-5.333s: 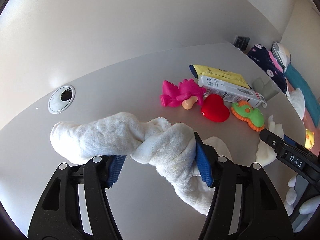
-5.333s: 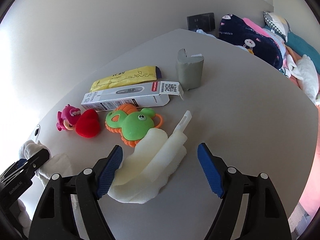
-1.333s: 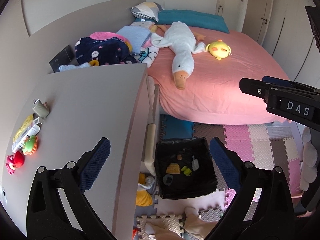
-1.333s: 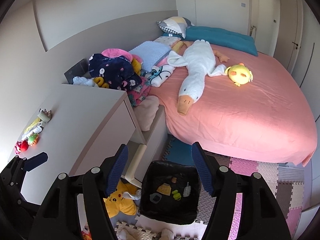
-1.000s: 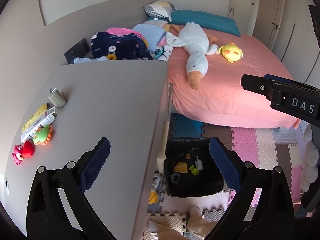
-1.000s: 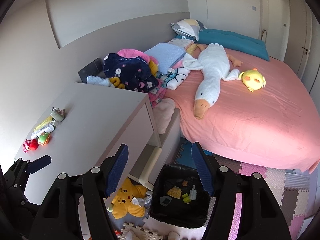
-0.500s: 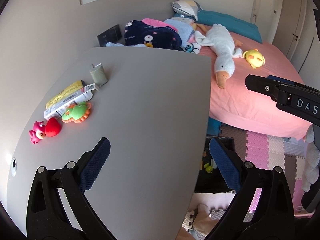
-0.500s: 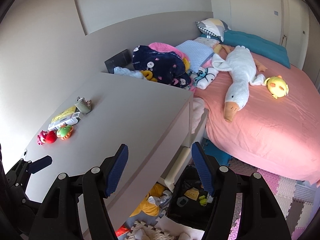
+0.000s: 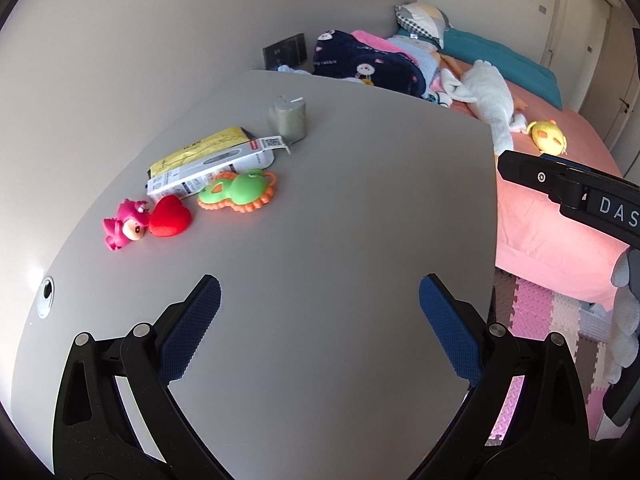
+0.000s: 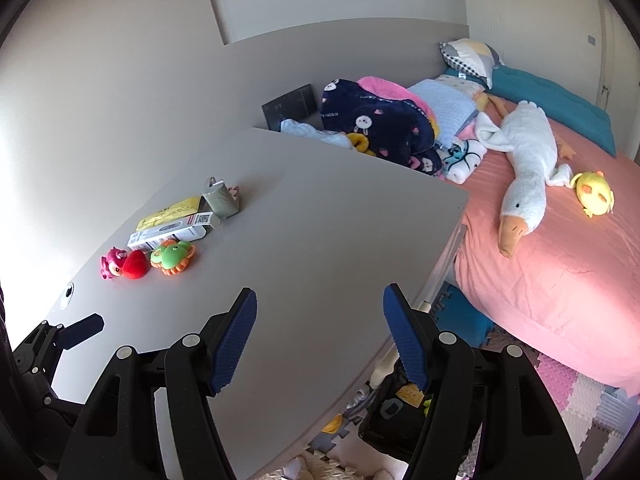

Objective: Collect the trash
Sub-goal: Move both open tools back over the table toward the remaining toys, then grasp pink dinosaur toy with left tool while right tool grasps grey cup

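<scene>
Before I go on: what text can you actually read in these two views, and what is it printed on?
"DAS": white letters on the right gripper, cut off at the picture's edge.
White box: QR code and print, too small.
Yellow packet: writing blurred.
Navy blanket: small words, unreadable.

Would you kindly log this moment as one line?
left gripper open, empty | right gripper open, empty | white box, yellow packet on desk
</scene>
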Demonstrator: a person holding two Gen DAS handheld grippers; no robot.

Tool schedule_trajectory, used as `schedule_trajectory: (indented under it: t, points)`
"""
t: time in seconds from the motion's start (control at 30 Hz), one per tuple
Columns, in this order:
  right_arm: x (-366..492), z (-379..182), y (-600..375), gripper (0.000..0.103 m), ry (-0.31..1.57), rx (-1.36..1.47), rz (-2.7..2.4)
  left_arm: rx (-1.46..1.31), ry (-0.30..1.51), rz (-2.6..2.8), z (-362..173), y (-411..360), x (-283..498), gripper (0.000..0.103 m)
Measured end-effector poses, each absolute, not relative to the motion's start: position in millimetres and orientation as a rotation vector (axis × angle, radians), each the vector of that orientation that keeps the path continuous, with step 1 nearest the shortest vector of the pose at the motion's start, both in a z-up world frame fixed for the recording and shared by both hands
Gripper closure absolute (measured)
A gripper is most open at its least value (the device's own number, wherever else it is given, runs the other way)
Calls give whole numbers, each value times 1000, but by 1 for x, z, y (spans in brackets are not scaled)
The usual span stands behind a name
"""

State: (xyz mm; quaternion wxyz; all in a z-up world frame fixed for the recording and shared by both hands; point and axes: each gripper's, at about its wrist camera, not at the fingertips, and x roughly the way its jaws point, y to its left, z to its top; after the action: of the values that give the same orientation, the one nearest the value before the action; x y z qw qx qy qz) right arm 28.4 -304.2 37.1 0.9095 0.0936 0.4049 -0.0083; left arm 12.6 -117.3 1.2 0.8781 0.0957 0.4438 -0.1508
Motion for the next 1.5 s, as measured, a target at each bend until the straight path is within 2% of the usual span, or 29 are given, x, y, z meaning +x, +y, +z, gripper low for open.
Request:
schedule_trajectory:
  t: [1.03,1.4,1.5]
  points:
    - [137,5,-220,36,901,103,104,3,952,-18,-21,24,106,7]
    - [173,3,-209,36,906,89,131,-16,971,36,-32,46,144,7]
    - [181,2,-205,33,903,84,138,-14,979,41,-38,48,153,7]
